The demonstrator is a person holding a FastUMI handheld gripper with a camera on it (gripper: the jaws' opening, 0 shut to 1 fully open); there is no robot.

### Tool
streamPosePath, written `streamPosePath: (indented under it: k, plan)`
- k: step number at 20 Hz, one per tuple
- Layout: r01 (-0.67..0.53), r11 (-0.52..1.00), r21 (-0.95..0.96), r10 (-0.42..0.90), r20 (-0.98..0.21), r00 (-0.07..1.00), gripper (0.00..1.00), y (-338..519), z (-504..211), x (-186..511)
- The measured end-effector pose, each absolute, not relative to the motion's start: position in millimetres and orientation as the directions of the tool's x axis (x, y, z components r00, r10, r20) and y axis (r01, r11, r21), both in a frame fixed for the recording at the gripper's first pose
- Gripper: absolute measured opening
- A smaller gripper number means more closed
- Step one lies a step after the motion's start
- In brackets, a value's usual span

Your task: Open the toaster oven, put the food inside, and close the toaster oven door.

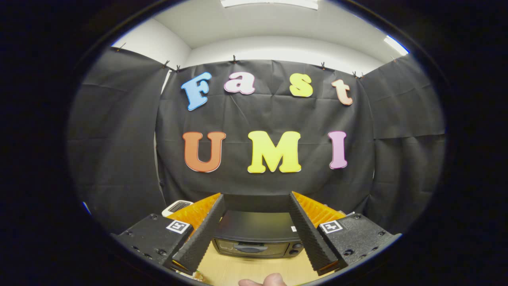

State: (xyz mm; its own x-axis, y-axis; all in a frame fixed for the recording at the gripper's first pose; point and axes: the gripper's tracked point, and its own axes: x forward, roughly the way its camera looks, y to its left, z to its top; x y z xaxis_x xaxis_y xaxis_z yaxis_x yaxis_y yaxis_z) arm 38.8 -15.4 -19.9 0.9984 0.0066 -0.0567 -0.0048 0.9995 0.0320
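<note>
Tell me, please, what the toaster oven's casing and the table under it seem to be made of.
The toaster oven, seen between the open gripper fingers, looks like black painted metal with a satin finish: its flat top gives a soft sheen. Its door looks like dark glass. The table looks like light wood or wood-look laminate, matte; which one I cannot tell.

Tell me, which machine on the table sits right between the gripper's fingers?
The black toaster oven, door closed, sits ahead between the open gripper's fingers. The small white appliance stands off to the side, beyond one finger.
</note>
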Motion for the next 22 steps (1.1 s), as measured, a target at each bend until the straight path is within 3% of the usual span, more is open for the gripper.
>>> streamPosePath:
  k: [11,22]
  plan:
    - [0.018,0.998,0.063,-0.006,-0.19,0.982,1.0,-35,-83,64]
    - [-0.004,0.999,0.054,0.026,-0.409,0.912,1.0,-18,-225,154]
